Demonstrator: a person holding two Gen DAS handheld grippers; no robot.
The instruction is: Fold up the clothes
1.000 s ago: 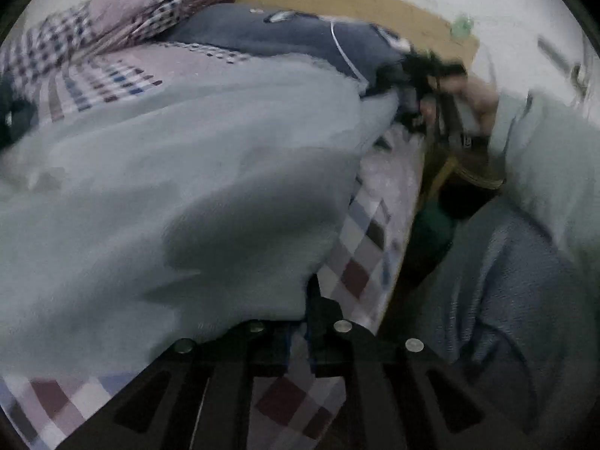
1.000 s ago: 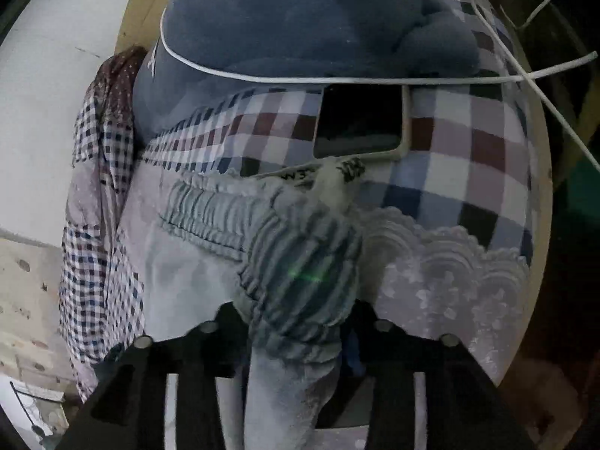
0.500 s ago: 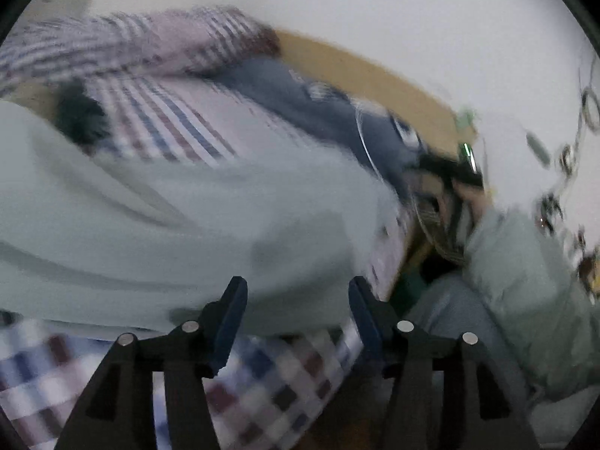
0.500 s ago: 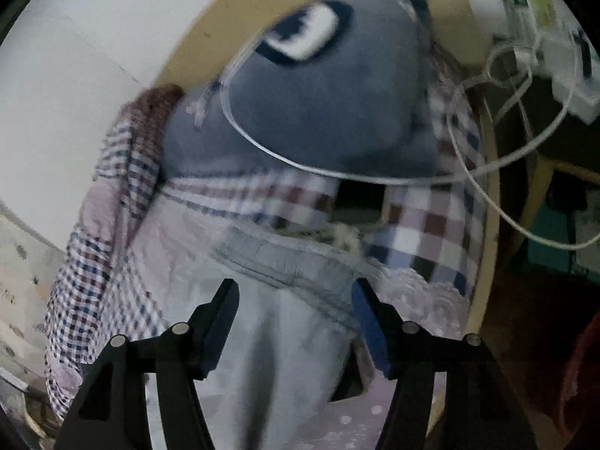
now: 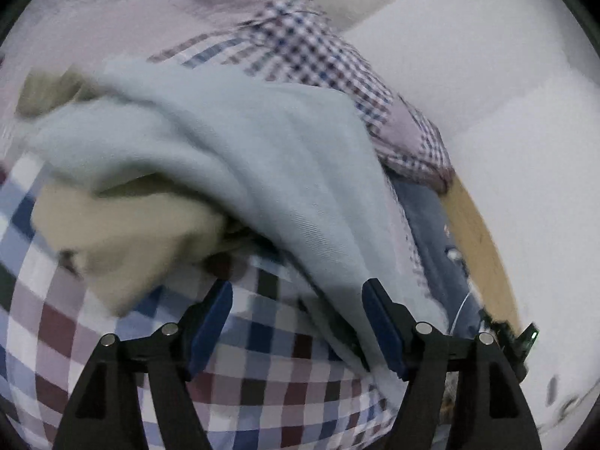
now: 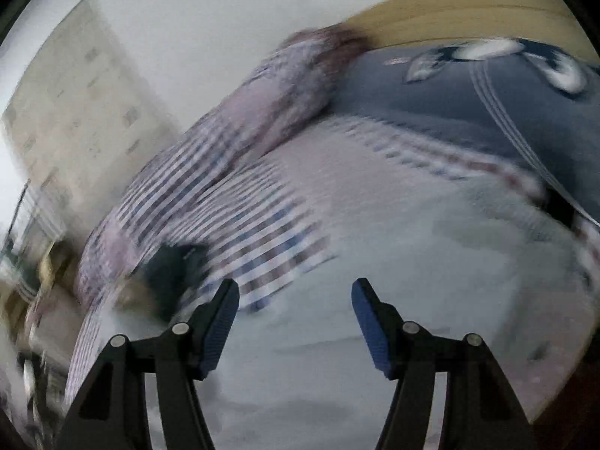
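A pale blue-grey garment (image 5: 262,142) lies spread over the checked bedsheet (image 5: 262,393), with a beige garment (image 5: 123,232) tucked under its left edge. My left gripper (image 5: 296,311) is open above the sheet, and its right finger touches the pale garment's edge. In the blurred right wrist view the same pale garment (image 6: 412,281) fills the lower half, and my right gripper (image 6: 295,311) hangs open over it with nothing between its fingers.
A checked quilt (image 5: 337,60) is bunched along the white wall (image 5: 487,93). A dark blue pillow (image 6: 468,112) with a white cable (image 6: 502,112) across it lies by the wooden headboard (image 6: 450,15). A dark object (image 6: 172,266) sits on the sheet at left.
Both grippers let go of the pale garment and opened. The left one has swung left toward the beige garment; the right one has swung left, away from the pillow.
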